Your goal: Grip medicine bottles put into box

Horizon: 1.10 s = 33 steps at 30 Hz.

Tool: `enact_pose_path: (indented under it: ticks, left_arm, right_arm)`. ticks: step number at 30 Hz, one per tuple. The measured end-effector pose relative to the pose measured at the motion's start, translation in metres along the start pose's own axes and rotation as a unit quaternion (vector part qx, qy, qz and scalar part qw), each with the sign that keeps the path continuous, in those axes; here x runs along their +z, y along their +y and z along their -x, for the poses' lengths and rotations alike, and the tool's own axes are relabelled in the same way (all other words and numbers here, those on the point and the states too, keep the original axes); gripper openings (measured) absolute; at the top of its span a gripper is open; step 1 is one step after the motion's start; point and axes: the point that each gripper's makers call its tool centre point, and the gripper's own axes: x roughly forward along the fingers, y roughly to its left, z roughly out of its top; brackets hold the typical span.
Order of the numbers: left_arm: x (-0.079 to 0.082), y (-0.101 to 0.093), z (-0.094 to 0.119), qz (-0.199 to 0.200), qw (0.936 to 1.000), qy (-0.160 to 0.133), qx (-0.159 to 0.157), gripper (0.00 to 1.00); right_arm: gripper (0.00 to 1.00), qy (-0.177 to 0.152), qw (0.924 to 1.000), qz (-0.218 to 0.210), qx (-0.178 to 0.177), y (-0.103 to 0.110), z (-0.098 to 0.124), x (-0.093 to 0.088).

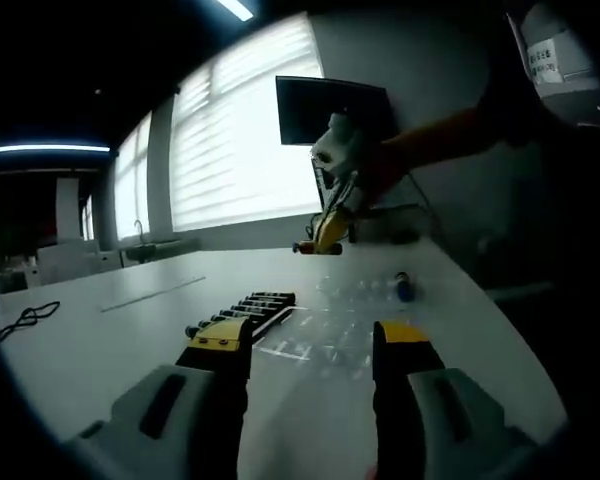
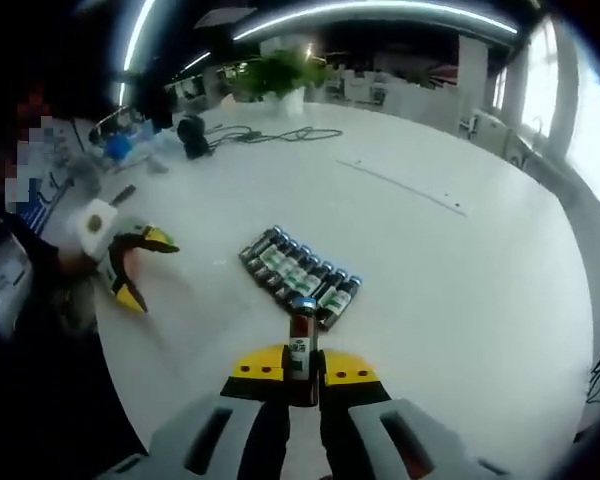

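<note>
In the left gripper view, the left gripper (image 1: 310,345) hovers low over the white table (image 1: 130,320) with its yellow-tipped jaws spread wide and nothing between them. Just past the jaws lies a row of small dark medicine bottles (image 1: 242,310) on their sides, and beside them a clear plastic box (image 1: 350,320) with divided compartments, hard to make out against the pale surface; a small blue-capped item (image 1: 404,288) rests at its far side. Beyond, toward the far edge of the table, the right gripper (image 1: 332,222) hangs raised in the air, held by a hand in an orange glove (image 1: 420,145). A dark monitor (image 1: 332,108) stands against the wall.

In the right gripper view, the right gripper (image 2: 302,372) has its jaws closed tight on one small brown medicine bottle with a green label (image 2: 301,345), held upright by its lower half. Below it, near the middle of the table, the row counts about eight bottles, packed side by side and touching. The left gripper (image 2: 135,265) shows open near the table's near edge.

The step in hand looks like carrying the gripped bottle to the box. To do it well, the bottle should stay upright, come down squarely over a free compartment, and be let go only once its base is seated. The left gripper could steady the light box.
</note>
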Motion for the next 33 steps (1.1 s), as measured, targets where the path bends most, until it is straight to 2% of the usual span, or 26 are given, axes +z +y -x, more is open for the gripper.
enact_pose_path:
  ticks: [4,7,11,13,17,20,27,33]
  left_arm:
    - [0.0,0.0,0.0,-0.001,1.0,0.001,-0.001,0.41]
    - [0.0,0.0,0.0,-0.001,1.0,0.0,-0.001,0.41]
    - [-0.001,0.0,0.0,-0.001,1.0,0.001,-0.001,0.41]
    - [-0.001,0.0,0.0,-0.001,1.0,0.001,-0.001,0.41]
    - [-0.001,0.0,0.0,-0.001,1.0,0.001,0.0,0.41]
    - [-0.001,0.0,0.0,-0.001,1.0,0.002,0.0,0.41]
    - [-0.001,0.0,0.0,0.0,1.0,0.002,0.0,0.41]
    - [-0.001,-0.001,0.0,-0.001,1.0,0.003,-0.002,0.41]
  right_arm:
    - [0.07,0.007,0.9996,0.023,0.012,0.011,0.006,-0.007]
    - [0.07,0.012,0.9986,0.049,0.017,0.014,0.008,-0.014]
    - [0.07,0.013,0.9978,0.06,0.024,0.016,0.013,-0.021]
    - [0.07,0.017,0.9957,0.086,0.029,0.017,0.014,-0.025]
    - [0.07,0.025,0.9886,0.144,0.034,0.022,0.016,-0.03]
    - [0.07,0.03,0.986,0.159,0.039,0.027,0.015,-0.034]
    - [0.07,0.048,0.9704,0.229,0.058,0.036,0.013,-0.045]
    - [0.07,0.051,0.9622,0.256,0.078,0.041,0.014,-0.052]
